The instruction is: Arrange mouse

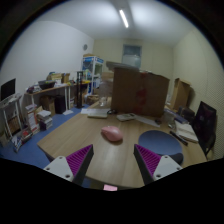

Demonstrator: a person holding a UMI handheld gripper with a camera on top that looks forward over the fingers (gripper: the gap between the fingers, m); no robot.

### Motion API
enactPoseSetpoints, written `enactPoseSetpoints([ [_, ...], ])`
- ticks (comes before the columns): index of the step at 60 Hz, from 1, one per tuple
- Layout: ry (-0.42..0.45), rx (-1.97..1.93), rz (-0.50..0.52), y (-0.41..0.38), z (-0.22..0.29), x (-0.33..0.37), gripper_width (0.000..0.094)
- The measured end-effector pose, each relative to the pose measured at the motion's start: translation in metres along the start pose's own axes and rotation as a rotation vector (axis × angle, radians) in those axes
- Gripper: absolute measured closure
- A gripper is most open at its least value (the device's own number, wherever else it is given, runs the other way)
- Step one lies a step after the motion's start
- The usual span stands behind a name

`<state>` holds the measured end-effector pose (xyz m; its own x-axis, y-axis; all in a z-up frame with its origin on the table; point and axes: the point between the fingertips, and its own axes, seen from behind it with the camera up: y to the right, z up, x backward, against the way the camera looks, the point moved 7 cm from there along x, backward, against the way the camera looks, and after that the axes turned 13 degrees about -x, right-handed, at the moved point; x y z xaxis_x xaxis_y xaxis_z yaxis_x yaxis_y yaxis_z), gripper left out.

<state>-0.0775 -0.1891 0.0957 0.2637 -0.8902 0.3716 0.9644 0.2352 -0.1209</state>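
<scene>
A: Where's the mouse [111, 134]?

B: On the wooden table [75, 137], pink, lying just ahead of the gripper [114, 160] and roughly in line with the gap between its two fingers. Nothing touches it.

A: And the fingers?

B: Spread apart, with nothing between them. The pads [78, 157] face each other across bare tabletop.

A: Any containers?

B: A big cardboard box [139, 90] stands at the far side of the table, beyond the mouse. Its contents can't be seen from here. Further back there's a shelf [92, 72] with items too small to make out.

A: What else is on the table?

B: A round blue mat [162, 144] to the right of the mouse, just ahead of the right finger and apart from the mouse. A stack of books or papers [186, 131] sits near the right edge, and a white flat thing [98, 113] lies near the box.

A: Room to move?

B: Bare wood surrounds the mouse on all sides, widest to its left, where the table runs to its left edge above a blue floor [28, 148]. A dark chair [206, 126] stands at the right edge.
</scene>
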Motion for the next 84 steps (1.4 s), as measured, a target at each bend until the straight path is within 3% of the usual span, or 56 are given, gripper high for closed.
enactPoseSetpoints([
  [17,-0.128,0.032,-0.072,0.01,0.002,-0.13,0.0085],
  [30,-0.191,0.021,-0.059,0.008,0.003,-0.176,0.008],
  [48,-0.216,-0.144,-0.076,0.023,0.02,-0.224,0.0098],
  [53,-0.214,-0.151,-0.107,0.026,0.023,-0.233,0.0155],
  [59,-0.206,-0.189,-0.163,0.033,0.024,-0.237,0.0409],
  [67,-0.206,-0.211,-0.169,0.034,0.025,-0.236,0.0502],
  [75,-0.141,-0.101,-0.11,0.024,0.034,-0.223,0.0585],
  [84,0.111,-0.096,-0.056,0.029,0.115,-0.153,0.0586],
])
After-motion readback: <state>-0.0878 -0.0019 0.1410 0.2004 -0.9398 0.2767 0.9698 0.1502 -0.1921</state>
